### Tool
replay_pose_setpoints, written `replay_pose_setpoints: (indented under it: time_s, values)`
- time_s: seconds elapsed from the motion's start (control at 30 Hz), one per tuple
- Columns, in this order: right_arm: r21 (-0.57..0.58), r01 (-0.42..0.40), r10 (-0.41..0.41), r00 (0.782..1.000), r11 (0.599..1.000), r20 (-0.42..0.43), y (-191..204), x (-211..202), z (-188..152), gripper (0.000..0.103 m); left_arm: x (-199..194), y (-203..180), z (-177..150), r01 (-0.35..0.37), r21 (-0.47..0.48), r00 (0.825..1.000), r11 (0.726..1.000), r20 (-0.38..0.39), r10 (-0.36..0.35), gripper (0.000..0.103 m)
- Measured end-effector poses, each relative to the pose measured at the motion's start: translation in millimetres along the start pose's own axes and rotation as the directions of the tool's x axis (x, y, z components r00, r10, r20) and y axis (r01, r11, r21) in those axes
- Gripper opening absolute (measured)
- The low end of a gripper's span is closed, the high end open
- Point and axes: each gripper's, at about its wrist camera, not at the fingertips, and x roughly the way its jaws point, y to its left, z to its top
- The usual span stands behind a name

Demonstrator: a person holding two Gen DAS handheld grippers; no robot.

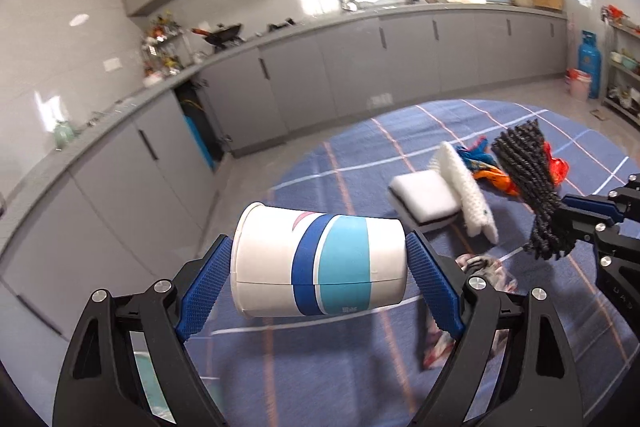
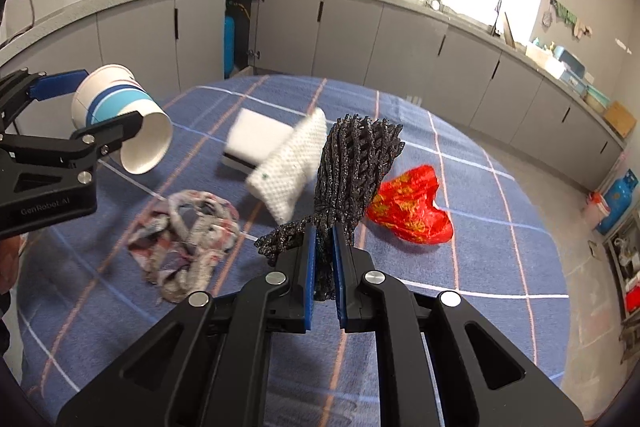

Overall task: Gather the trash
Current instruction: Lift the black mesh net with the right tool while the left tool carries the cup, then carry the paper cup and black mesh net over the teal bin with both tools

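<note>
My left gripper [image 1: 320, 267]: clamped across a paper cup [image 1: 320, 263]. My right gripper [image 2: 324, 267]: pinched tight on black foam netting [image 2: 356, 163].

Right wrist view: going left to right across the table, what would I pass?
Paper cup in the left gripper → crumpled patterned rag → white foam block → white mesh sleeve → black netting pinched in the right gripper → red plastic bag.
</note>
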Motion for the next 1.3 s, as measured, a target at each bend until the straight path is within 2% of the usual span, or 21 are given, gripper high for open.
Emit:
replay_pose_setpoints:
  time_s: [0.2,0.4,0.7,0.93,1.2,1.3]
  values:
    - [-0.039,-0.040,0.042,0.998,0.998,0.049,18,-26,3,0.010,-34,25,-9,-0.136,-0.023,0.991,0.990,0.016,0.136,0.086]
    - [-0.094,-0.094,0.101,0.992,0.991,0.076,50,-41,9,0.010,-47,49,-25,-0.202,-0.051,0.979,0.978,-0.039,0.200,0.086]
    - [-0.181,-0.162,0.180,0.980,0.970,0.085,103,-50,11,0.010,-65,87,-55,-0.296,-0.089,0.952,0.951,-0.113,0.286,0.086]
    - [-0.238,-0.216,0.241,0.967,0.947,0.085,140,-55,13,0.010,-79,115,-78,-0.382,-0.092,0.918,0.920,-0.157,0.365,0.086]
    - [-0.299,-0.268,0.304,0.949,0.916,0.081,173,-59,13,0.010,-91,139,-96,-0.438,-0.126,0.890,0.890,-0.200,0.410,0.086]
    - [-0.326,-0.283,0.324,0.943,0.902,0.077,186,-59,13,0.010,-95,149,-103,-0.472,-0.130,0.871,0.872,-0.218,0.439,0.086]
